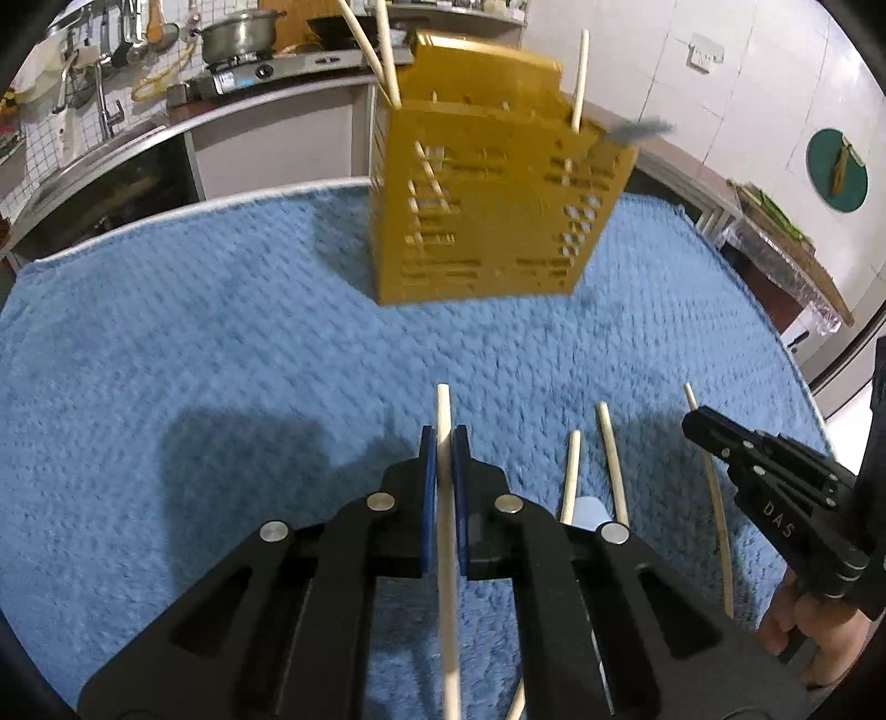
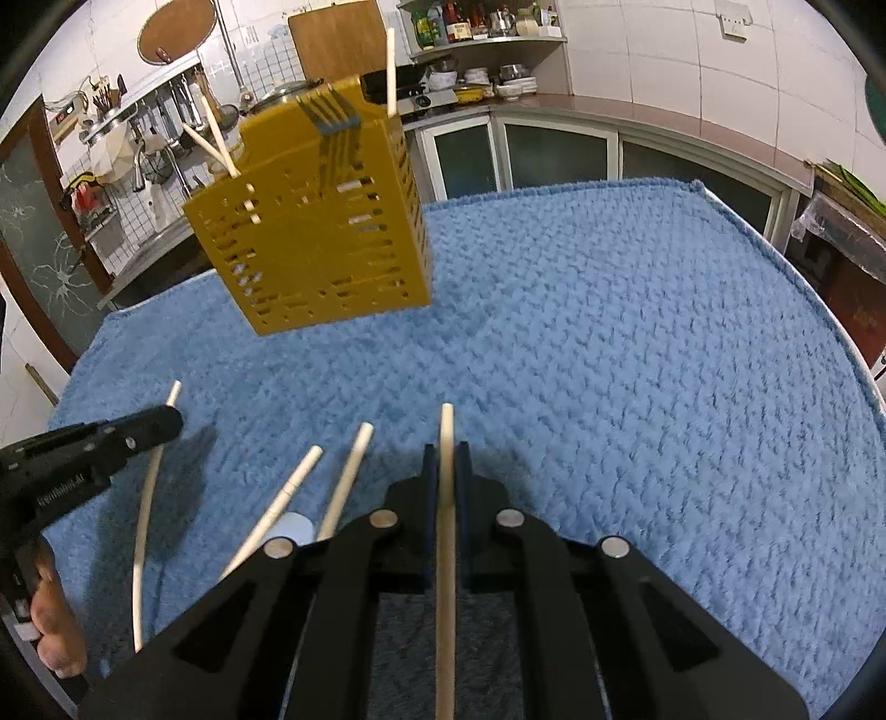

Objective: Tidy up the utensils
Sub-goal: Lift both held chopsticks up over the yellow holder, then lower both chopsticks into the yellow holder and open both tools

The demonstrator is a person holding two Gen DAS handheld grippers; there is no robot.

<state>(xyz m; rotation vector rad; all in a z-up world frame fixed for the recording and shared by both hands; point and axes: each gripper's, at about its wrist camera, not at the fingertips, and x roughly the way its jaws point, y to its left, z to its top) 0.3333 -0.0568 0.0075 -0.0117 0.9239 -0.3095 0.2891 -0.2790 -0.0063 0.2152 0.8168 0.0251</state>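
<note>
A yellow slotted utensil holder (image 1: 487, 210) (image 2: 315, 238) stands on the blue towel (image 1: 221, 343) at the far side, with a few pale chopsticks and a grey fork (image 2: 332, 116) in it. My left gripper (image 1: 443, 443) is shut on a pale chopstick (image 1: 443, 404) that runs back between its blue pads. My right gripper (image 2: 446, 454) is likewise shut on a chopstick (image 2: 446, 426). Each gripper shows in the other's view, the right one (image 1: 695, 421) at the right edge and the left one (image 2: 171, 418) at the left edge. Two loose chopsticks (image 1: 570, 476) (image 1: 612, 465) lie on the towel between them.
A small white object (image 2: 293, 526) lies under the loose chopsticks, partly hidden. A kitchen counter with a stove and pot (image 1: 238, 39) runs behind the table. Cabinets (image 2: 554, 149) and a side table (image 1: 786, 255) stand beyond the towel's far and right edges.
</note>
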